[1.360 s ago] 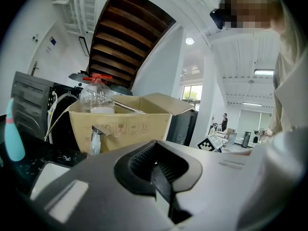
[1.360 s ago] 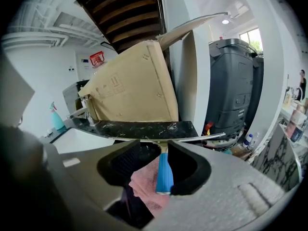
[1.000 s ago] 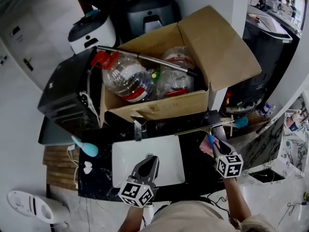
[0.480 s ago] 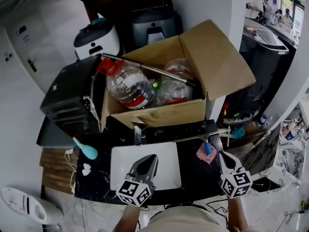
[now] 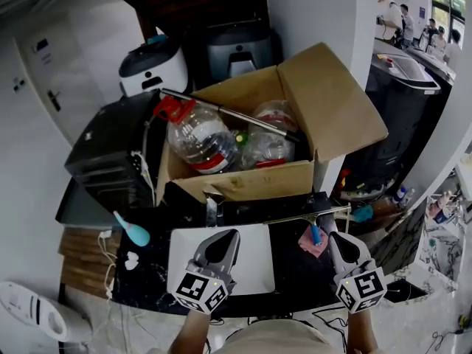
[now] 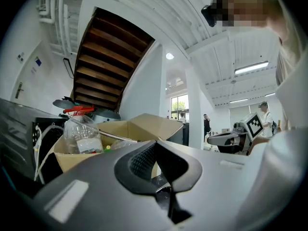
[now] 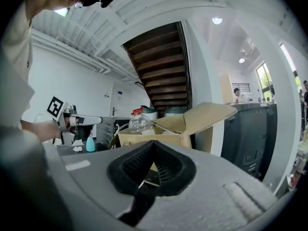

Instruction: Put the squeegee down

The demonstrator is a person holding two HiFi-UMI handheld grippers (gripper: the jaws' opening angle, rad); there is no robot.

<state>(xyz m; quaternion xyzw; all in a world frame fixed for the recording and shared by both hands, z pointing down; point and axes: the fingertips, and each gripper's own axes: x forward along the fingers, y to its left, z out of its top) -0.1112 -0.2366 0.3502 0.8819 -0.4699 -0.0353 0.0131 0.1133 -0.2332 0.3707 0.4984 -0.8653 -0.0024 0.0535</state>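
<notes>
The squeegee (image 5: 308, 217) lies on the dark tabletop just in front of the cardboard box (image 5: 243, 184). Its long metal blade runs left to right, and its blue handle rests on a pink cloth (image 5: 315, 245). My right gripper (image 5: 332, 237) hovers just below the handle, apart from it, shut with nothing between its jaws. My left gripper (image 5: 226, 235) is held over the white board (image 5: 254, 264), also shut and empty. In the left gripper view the jaws (image 6: 154, 144) meet in front of the box. The right gripper view shows the same: jaws (image 7: 154, 143) closed, nothing held.
The open box holds large clear plastic bottles (image 5: 199, 136) and a metal rod. A black machine (image 5: 110, 150) stands at the left, and a teal object (image 5: 133, 231) lies on the table's left side. A dark cabinet (image 5: 402, 116) stands at the right. People stand far back.
My right gripper has drawn back from the squeegee's handle toward me and risen, leaving the squeegee lying on the table. The left gripper has also lifted a little.
</notes>
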